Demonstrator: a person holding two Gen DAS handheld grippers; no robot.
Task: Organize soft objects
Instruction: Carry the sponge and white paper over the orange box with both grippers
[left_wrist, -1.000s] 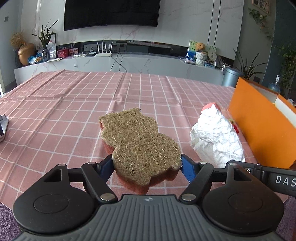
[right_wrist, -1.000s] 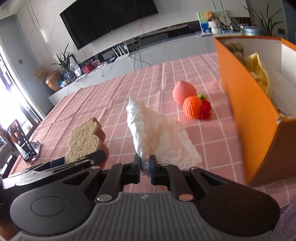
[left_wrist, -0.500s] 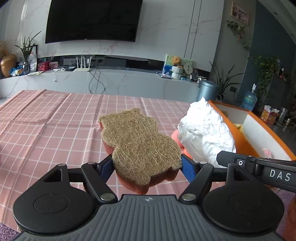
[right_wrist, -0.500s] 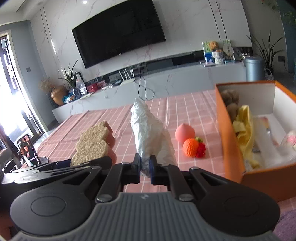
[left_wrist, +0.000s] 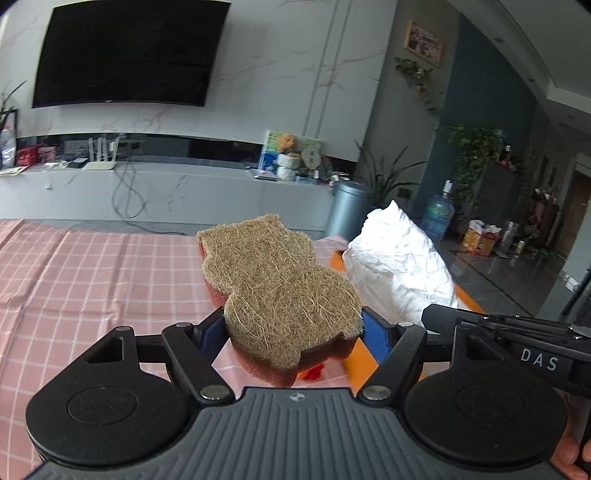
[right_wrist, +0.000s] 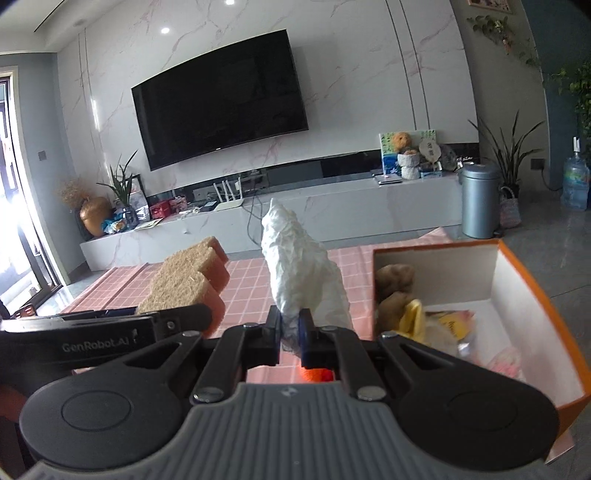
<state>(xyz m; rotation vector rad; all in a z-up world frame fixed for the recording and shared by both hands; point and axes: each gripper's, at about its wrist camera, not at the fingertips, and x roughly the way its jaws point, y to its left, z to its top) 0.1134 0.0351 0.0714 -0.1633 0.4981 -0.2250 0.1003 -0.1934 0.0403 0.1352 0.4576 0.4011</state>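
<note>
My left gripper (left_wrist: 293, 326) is shut on a bear-shaped scrub sponge (left_wrist: 277, 280), brown fibre on top and red foam below, held up above the pink checked tablecloth (left_wrist: 92, 280). My right gripper (right_wrist: 290, 330) is shut on a crumpled white plastic bag (right_wrist: 299, 269), which stands up from the jaws. Each view shows the other's load: the sponge (right_wrist: 188, 280) at left, the bag (left_wrist: 399, 266) at right. The orange box (right_wrist: 517, 280) lies open at the right, with a yellow cloth (right_wrist: 412, 314) and brown plush items inside.
An orange and red knitted toy (right_wrist: 314, 374) shows on the cloth beneath my right jaws. Beyond the table are a grey bin (right_wrist: 478, 199), a low marble TV bench (right_wrist: 258, 221) and a wall TV. A hand (left_wrist: 569, 454) shows at the lower right.
Both grippers have risen and tipped up, lifting the sponge and the bag off the tablecloth. Both views have swung right, and the box interior has come into sight.
</note>
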